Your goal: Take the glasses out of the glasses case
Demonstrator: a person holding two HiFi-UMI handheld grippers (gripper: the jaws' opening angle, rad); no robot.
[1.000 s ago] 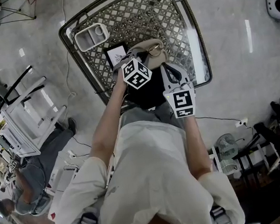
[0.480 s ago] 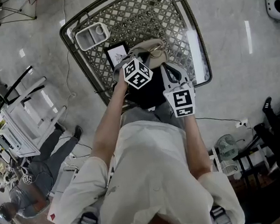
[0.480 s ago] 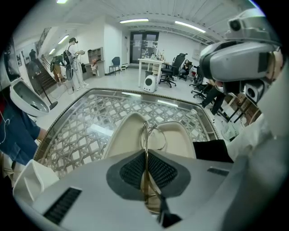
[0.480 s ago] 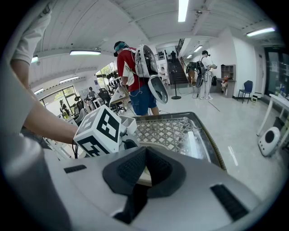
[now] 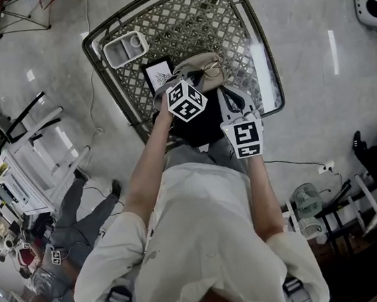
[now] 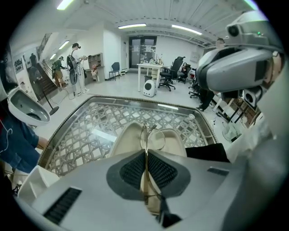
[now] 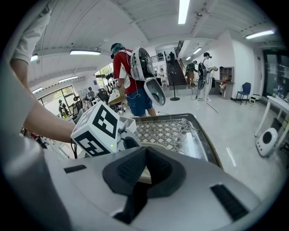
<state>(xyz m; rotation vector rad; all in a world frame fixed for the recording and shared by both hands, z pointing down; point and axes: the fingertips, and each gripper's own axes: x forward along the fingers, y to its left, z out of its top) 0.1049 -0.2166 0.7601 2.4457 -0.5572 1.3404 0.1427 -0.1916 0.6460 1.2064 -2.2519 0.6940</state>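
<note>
An open beige glasses case [image 5: 195, 63] lies on the lattice-topped glass table [image 5: 228, 15]. Thin wire-framed glasses [image 5: 210, 68] sit over its right part. In the left gripper view my left gripper [image 6: 145, 151] is shut on a wire temple of the glasses [image 6: 152, 136], which stick out ahead of the jaws above the case [image 6: 126, 137]. My right gripper [image 7: 145, 168] is shut on a beige edge of the case [image 7: 145, 176], at the case's near side. The left gripper's marker cube [image 7: 97, 128] shows just to its left. In the head view both grippers [image 5: 193, 81] [image 5: 226, 92] meet at the case.
A white compartment tray [image 5: 124, 48] stands at the table's far left. A dark-framed card [image 5: 156, 75] lies beside the case. A black item [image 5: 199, 129] rests at the near table edge. Metal rim [image 5: 97, 69] bounds the table. People stand around the room.
Both grippers, the case and the glasses look as they did. Only people at the lower left of the head view have walked on.
</note>
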